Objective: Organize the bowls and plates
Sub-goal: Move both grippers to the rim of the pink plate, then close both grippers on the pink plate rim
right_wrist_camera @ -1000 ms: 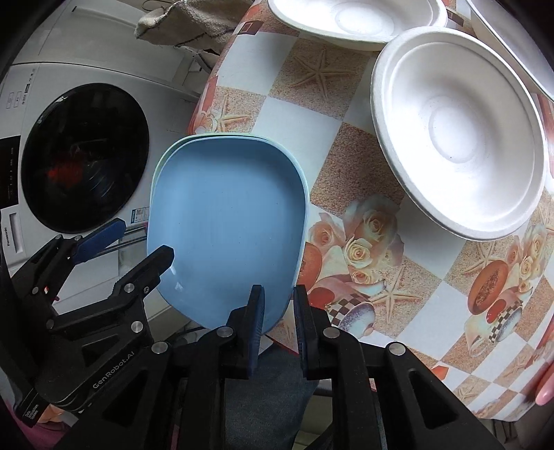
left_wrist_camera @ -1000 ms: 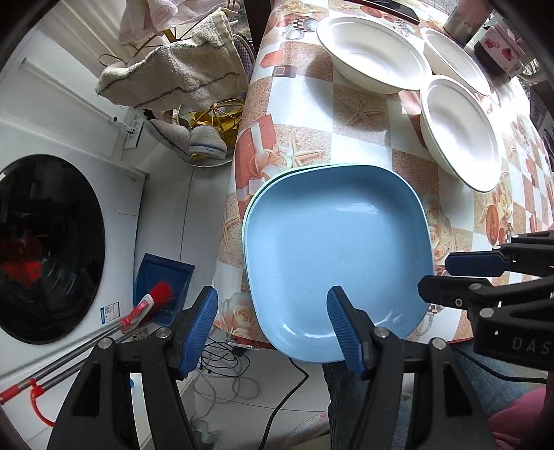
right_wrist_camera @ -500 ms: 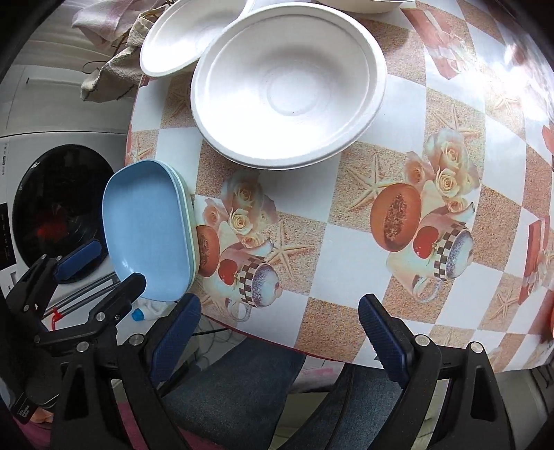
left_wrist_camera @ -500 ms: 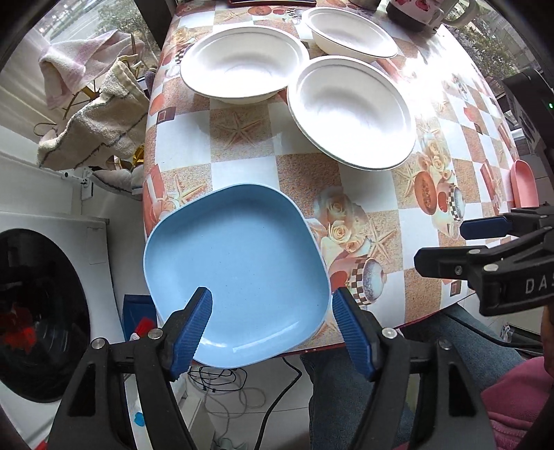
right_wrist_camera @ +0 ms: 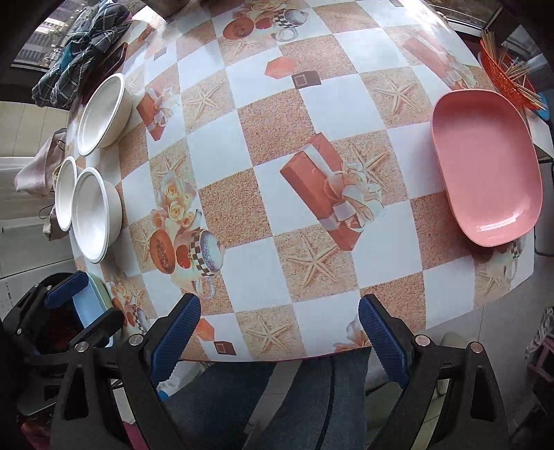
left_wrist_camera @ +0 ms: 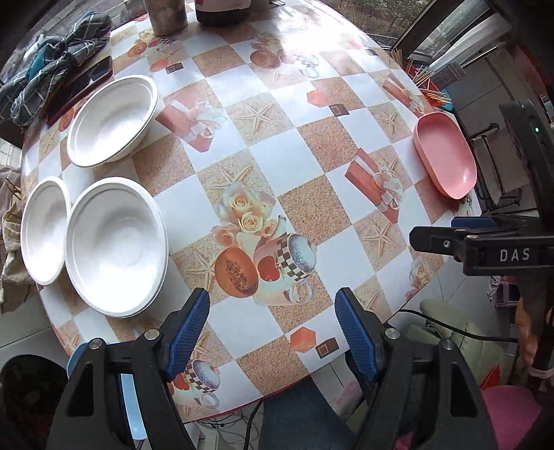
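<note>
Three white bowls stand at the table's left: the nearest bowl [left_wrist_camera: 116, 245] [right_wrist_camera: 91, 214], one beside it [left_wrist_camera: 45, 228] and one farther back [left_wrist_camera: 112, 121]. A pink plate [left_wrist_camera: 445, 155] [right_wrist_camera: 484, 166] lies alone near the right edge. The stacked blue plates [right_wrist_camera: 91, 304] show as a sliver at the near left corner. My left gripper [left_wrist_camera: 271, 304] hovers over the tablecloth's near middle, its jaws opening with nothing between them. My right gripper [right_wrist_camera: 279, 308] hangs over the near edge, left of the pink plate, its jaws also opening wide and empty.
A checked cloth [left_wrist_camera: 52, 69] and a dark phone [left_wrist_camera: 79, 90] lie at the back left, a metal cup [left_wrist_camera: 169, 15] at the back. An orange basket of sticks [right_wrist_camera: 502, 69] sits behind the pink plate. A person's legs [right_wrist_camera: 277, 398] are under the near edge.
Both grippers swept right across the table, away from the blue plates. The right gripper let go of the blue plate's rim and opened wide. The pink plate came into view.
</note>
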`<state>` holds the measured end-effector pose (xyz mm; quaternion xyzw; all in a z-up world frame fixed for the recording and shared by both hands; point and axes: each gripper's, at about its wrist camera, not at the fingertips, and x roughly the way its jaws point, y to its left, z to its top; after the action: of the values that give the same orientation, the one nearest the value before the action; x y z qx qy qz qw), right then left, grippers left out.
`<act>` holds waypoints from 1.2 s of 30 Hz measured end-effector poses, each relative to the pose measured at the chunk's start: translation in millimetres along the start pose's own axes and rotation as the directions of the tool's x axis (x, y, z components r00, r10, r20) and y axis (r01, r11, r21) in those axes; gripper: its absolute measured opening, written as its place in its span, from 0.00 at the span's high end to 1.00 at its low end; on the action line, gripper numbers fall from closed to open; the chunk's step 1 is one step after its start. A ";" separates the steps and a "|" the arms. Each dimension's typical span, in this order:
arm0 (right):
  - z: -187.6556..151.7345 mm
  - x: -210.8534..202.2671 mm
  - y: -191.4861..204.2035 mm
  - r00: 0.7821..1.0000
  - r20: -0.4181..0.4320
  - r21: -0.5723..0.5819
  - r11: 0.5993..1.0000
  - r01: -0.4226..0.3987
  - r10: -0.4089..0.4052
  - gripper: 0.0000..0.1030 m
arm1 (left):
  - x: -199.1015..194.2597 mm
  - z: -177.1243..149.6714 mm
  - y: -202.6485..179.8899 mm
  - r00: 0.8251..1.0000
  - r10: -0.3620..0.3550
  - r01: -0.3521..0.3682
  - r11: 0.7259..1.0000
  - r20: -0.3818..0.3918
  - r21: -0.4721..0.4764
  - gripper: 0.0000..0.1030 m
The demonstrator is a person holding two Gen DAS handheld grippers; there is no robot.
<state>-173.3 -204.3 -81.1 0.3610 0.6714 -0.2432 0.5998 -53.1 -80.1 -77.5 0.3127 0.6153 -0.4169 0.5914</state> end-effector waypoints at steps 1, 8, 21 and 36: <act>-3.3 -1.5 -15.3 1.000 0.014 0.036 0.999 0.008 -0.008 0.00 | 3.3 10.1 -13.9 1.000 -0.003 0.003 1.000 0.003 0.020 0.24; -16.9 -84.0 -148.4 0.993 0.090 0.220 0.974 0.061 -0.083 0.00 | 35.6 79.3 -98.2 0.999 -0.031 0.032 0.996 -0.006 0.079 0.24; 21.8 -137.6 -264.7 0.967 0.156 0.146 0.973 0.179 -0.201 0.00 | 95.8 158.9 -171.0 0.999 -0.040 0.038 0.998 -0.032 -0.045 0.24; 37.7 -97.4 -254.9 0.973 0.140 -0.030 0.981 0.190 -0.184 0.37 | 128.3 172.8 -188.7 0.998 0.015 -0.018 0.998 -0.067 -0.055 0.31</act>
<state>-345.5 -410.1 -18.8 0.2657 0.6647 -0.3082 0.6265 -151.5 -332.8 -169.2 0.3150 0.6436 -0.3839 0.5824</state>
